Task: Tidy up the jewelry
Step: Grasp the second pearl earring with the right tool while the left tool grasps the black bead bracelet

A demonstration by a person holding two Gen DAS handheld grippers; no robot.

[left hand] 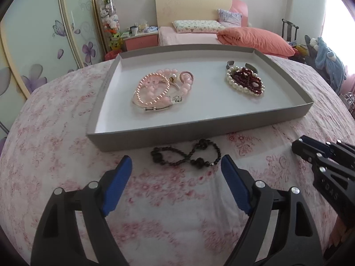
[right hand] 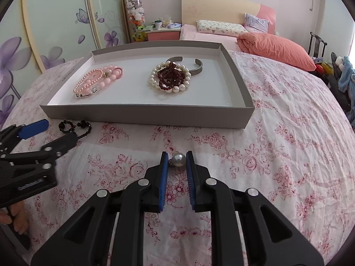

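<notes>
Dark bead strand (left hand: 188, 156) partly hidden behind spread left gripper (left hand: 176, 163); right gripper (right hand: 177, 161) clenches pearl (right hand: 178, 160).

Bright bedroom: pink bed (left hand: 188, 35), flower-painted wardrobe doors (left hand: 44, 51), glaring window (left hand: 341, 22) at right.

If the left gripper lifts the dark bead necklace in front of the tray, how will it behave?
The dark bead necklace lies in loose loops, so it will probably hang limp and dangle. Its small round beads may slip between the wide-open left gripper pads.

One grey tray (right hand: 142, 116) on a floral cloth (right hand: 277, 133) holds two jewelry heaps; one dark bead string (left hand: 188, 155) and one pearl (right hand: 178, 160) lie outside.
</notes>
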